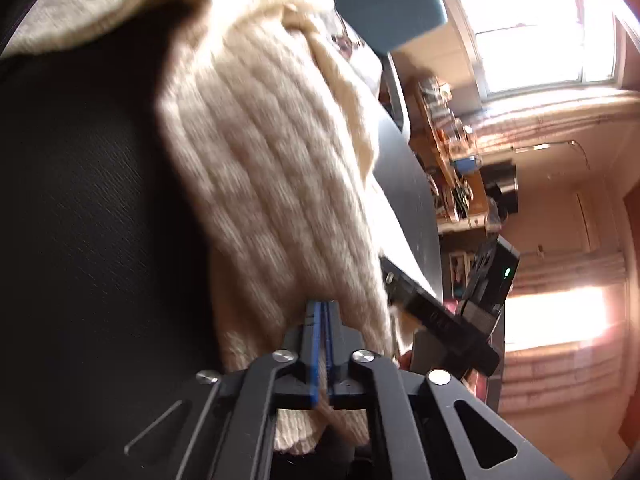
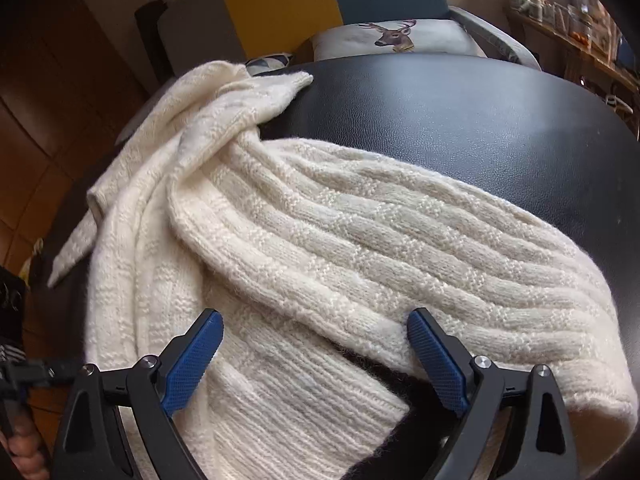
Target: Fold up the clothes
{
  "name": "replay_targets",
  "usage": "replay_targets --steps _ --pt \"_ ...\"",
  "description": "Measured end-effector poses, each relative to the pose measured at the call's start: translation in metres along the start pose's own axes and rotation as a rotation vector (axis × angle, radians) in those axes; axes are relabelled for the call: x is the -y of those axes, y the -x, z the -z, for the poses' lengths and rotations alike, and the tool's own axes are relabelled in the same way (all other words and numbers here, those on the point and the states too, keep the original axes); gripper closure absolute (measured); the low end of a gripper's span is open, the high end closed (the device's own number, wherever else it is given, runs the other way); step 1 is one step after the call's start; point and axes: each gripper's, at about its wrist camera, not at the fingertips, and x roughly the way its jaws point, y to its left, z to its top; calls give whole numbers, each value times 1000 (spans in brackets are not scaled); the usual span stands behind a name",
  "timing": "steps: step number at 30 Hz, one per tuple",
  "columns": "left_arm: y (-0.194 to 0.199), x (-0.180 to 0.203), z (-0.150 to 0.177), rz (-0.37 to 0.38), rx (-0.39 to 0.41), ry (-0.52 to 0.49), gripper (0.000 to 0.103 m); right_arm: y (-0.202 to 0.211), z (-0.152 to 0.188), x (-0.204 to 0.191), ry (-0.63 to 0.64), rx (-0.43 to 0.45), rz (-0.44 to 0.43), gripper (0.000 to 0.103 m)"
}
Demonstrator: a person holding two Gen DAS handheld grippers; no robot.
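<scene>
Cream ribbed knit sweater (image 2: 304, 232) pinched by left gripper (image 1: 322, 312); right gripper (image 2: 316, 344) spread above. Risked slipping off black leather table (image 2: 500, 120).

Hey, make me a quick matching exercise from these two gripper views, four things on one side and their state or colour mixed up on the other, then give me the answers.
Things:
1. left gripper
2. right gripper
3. table
4. cushion

States:
A. black and glossy
B. printed with a deer head
C. open over the knit
D. shut on the sweater

Pairs: 1-D, 2-C, 3-A, 4-B
</scene>
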Motion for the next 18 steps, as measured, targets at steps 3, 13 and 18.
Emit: replay_targets --steps 3,13,18 --pt "22 -15 -8 -52 58 -1 103 -2 5 -3 54 -10 63 7" --pt "-4 -29 -3 122 -86 90 96 -2 14 -7 63 6 104 2" --pt "-28 -22 -2 132 -130 98 55 -1 14 -6 54 3 98 0"
